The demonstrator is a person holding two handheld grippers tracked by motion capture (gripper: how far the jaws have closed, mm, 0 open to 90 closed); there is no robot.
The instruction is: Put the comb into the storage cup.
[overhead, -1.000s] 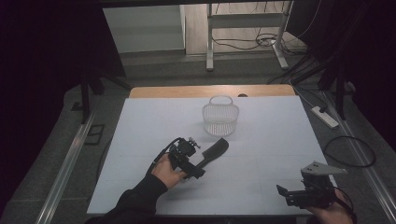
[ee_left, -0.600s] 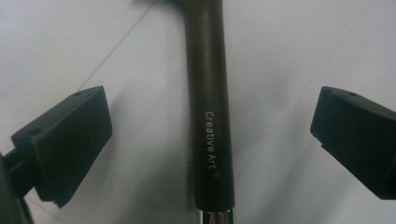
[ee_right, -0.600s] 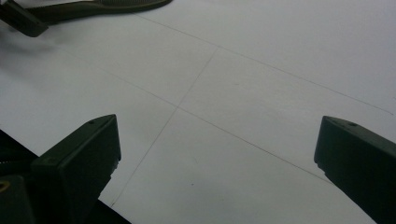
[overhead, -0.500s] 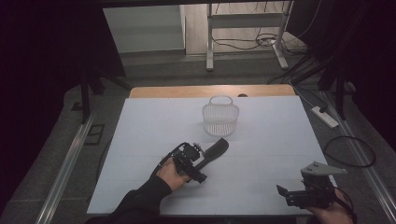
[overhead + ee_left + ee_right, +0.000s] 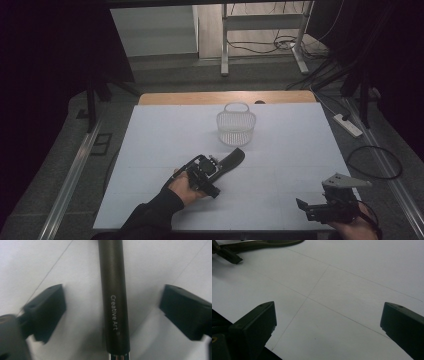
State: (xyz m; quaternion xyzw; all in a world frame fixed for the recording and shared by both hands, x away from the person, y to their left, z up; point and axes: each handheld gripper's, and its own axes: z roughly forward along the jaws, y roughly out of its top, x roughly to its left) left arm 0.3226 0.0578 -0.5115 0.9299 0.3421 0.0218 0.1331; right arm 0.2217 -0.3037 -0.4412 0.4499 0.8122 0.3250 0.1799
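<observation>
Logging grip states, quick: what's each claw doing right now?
Left claw: open, jaws just closing astride the dark brush handle, not touching it.
Right claw: open, holding nothing.

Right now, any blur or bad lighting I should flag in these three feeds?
High view: dim, room edges nearly black, white table evenly lit. Left gripper view: close-up is soft, brush handle lettering readable, near metal ferrule blurred, shadow beside it. Right gripper view: sharp mid-table, tongs edges soft.
</observation>
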